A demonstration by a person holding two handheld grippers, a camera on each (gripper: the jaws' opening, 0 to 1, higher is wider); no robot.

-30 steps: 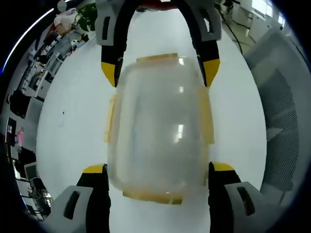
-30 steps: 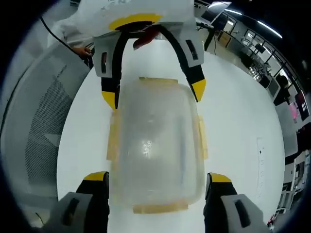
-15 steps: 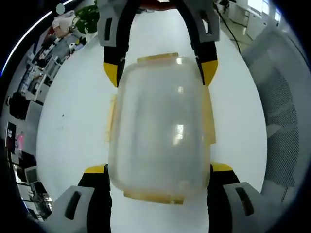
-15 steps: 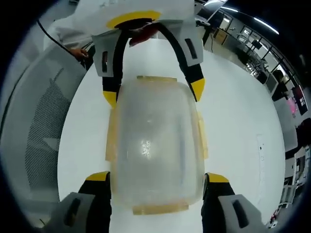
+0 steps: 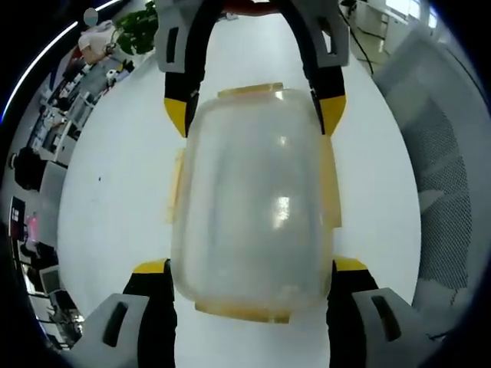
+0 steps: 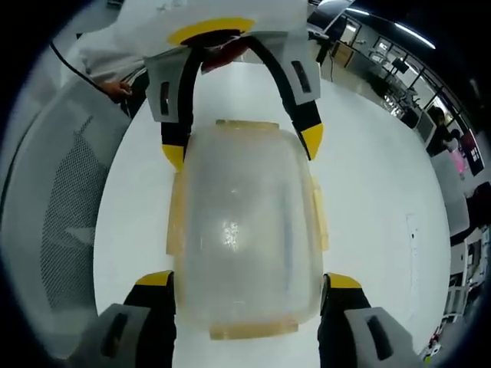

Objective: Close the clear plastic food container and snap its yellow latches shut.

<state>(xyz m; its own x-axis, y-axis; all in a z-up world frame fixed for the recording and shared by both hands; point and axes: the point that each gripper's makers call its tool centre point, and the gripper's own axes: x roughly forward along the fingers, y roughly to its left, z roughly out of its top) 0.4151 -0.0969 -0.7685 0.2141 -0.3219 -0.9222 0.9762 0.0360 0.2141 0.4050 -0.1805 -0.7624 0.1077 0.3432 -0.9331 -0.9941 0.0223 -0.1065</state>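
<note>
The clear plastic food container [image 5: 253,192] lies lengthwise on the white table [image 5: 115,192] with its lid on top. Yellow latches [image 5: 175,188] flare out along its sides and ends. My left gripper [image 5: 249,267] grips the near end, its yellow-tipped jaws pressed against both sides. From the far side, the right gripper [image 5: 253,115] clamps the opposite end. In the right gripper view the same container [image 6: 244,230] sits between my right gripper [image 6: 247,280] at the bottom and the left gripper [image 6: 242,149] at the top. A side latch [image 6: 317,215] stands out.
A grey mesh chair [image 5: 445,192] stands beside the table, also seen as the chair [image 6: 61,199] in the right gripper view. A person's white sleeve [image 6: 215,15] is behind the left gripper. Office desks and a plant [image 5: 138,34] lie far off.
Both pairs of jaws have drawn in slightly against the container's sides. The container itself has stayed where it was.
</note>
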